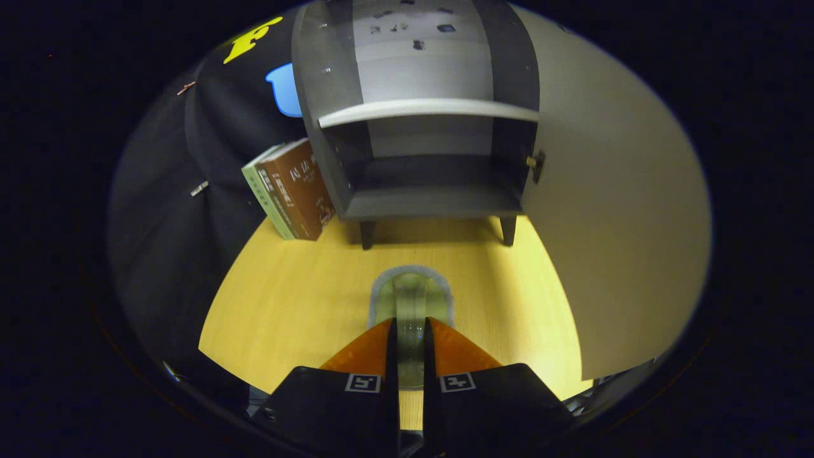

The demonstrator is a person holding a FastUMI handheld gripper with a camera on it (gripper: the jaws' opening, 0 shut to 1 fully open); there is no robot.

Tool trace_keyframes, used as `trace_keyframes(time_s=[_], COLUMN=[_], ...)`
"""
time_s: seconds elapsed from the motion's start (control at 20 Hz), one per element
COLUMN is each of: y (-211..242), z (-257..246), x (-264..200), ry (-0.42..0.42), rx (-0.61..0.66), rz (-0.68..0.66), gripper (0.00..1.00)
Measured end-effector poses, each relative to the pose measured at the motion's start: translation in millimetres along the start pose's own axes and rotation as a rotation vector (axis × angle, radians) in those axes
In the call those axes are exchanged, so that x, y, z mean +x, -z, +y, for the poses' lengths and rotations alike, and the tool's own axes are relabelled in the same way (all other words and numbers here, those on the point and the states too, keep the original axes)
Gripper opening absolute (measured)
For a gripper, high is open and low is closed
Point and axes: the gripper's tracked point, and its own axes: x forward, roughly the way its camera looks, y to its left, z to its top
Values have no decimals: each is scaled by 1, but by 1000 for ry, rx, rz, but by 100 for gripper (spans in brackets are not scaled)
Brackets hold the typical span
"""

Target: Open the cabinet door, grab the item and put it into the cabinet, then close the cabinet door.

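**Gripper pinching a clear item in front of the open cabinet**

The gripper [410,327] has its two fingers drawn nearly together around a clear, glass-like item [410,299], one finger pressing on each side. The item's rounded end sticks out just ahead of the fingertips, over the middle of the yellow wooden table [286,305]. Beyond it, at the table's far edge, the grey cabinet [426,159] stands on short dark legs. Its door [610,210] is swung wide open to the right, and the shelf [426,109] inside is bare. Two books [292,191] lean against the cabinet's left side.
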Motion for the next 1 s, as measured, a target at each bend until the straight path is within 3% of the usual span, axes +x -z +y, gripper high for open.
trace_keyframes(time_s=[0.3,0.6,1.0], y=[-141,-268,-321], z=[11,2,-21], x=[-41,-36,52], ry=[-39,11,83], rx=[1,0,59], rz=[-200,-352,-276], gripper=[19,19,19])
